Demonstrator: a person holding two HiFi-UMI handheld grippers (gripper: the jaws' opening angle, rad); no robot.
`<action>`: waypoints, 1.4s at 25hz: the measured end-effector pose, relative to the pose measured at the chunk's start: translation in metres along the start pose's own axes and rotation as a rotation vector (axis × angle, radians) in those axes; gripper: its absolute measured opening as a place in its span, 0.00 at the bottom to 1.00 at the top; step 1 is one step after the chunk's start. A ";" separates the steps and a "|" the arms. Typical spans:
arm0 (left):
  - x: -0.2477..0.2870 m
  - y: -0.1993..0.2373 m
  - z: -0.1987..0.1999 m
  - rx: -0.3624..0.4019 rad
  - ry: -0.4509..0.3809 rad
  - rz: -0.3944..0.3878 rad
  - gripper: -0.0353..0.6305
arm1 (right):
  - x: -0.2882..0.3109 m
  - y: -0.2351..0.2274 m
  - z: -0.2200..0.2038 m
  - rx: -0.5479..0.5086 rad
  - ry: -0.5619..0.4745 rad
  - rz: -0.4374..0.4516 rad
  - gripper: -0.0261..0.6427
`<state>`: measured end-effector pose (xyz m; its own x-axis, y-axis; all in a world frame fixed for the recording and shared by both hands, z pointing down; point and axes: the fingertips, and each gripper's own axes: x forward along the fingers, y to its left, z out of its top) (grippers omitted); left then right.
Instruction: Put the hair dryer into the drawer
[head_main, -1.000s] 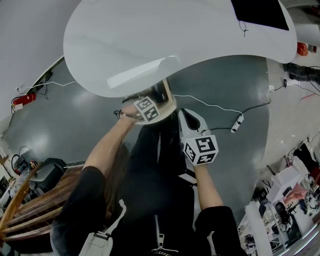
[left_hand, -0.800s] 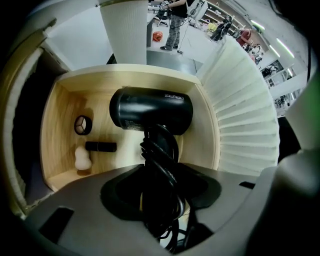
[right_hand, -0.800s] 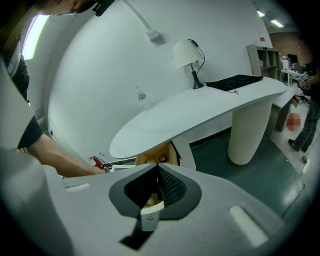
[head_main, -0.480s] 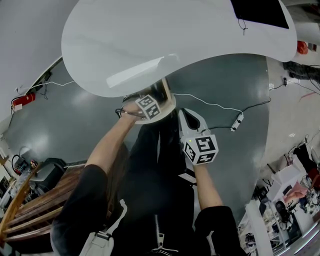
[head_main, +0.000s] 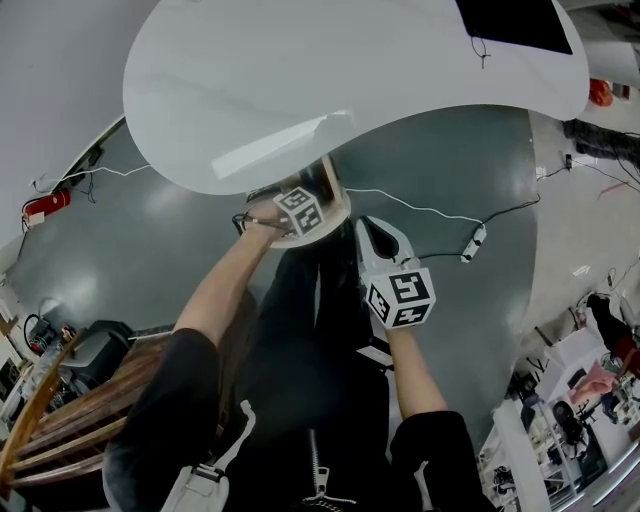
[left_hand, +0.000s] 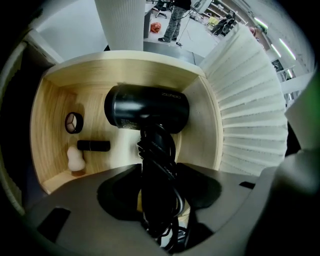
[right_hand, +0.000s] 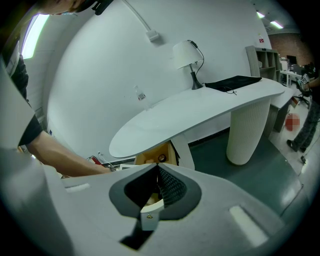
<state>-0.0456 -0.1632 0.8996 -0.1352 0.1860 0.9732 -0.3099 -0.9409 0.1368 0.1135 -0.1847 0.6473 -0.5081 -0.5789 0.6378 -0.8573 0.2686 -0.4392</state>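
Fingers (left_hand: 75, 200) of the left gripper (left_hand: 159, 190) are clenched on the black plastic hair dryer (left_hand: 147, 107), now edged further over the open pale wooden drawer (left_hand: 200, 130); only lowering remains.

The drawer (left_hand: 50, 115) is pale, smooth wood. The hair dryer (left_hand: 147, 107) is black plastic and a little shiny. The table top (head_main: 300, 70) is white, smooth and shiny. The floor (head_main: 450, 170) is dark and glossy.
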 end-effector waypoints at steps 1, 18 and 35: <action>-0.002 0.000 0.000 0.001 -0.003 -0.004 0.36 | 0.000 0.001 0.000 -0.002 0.000 0.001 0.04; -0.062 0.005 0.008 -0.039 -0.186 0.103 0.37 | -0.010 0.024 0.017 -0.052 -0.038 0.019 0.05; -0.151 -0.017 -0.011 -0.162 -0.463 0.068 0.08 | -0.028 0.053 0.038 -0.118 -0.079 0.029 0.04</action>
<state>-0.0298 -0.1722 0.7487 0.2608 -0.0541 0.9639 -0.4621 -0.8836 0.0755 0.0850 -0.1835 0.5823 -0.5286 -0.6271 0.5721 -0.8486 0.3721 -0.3762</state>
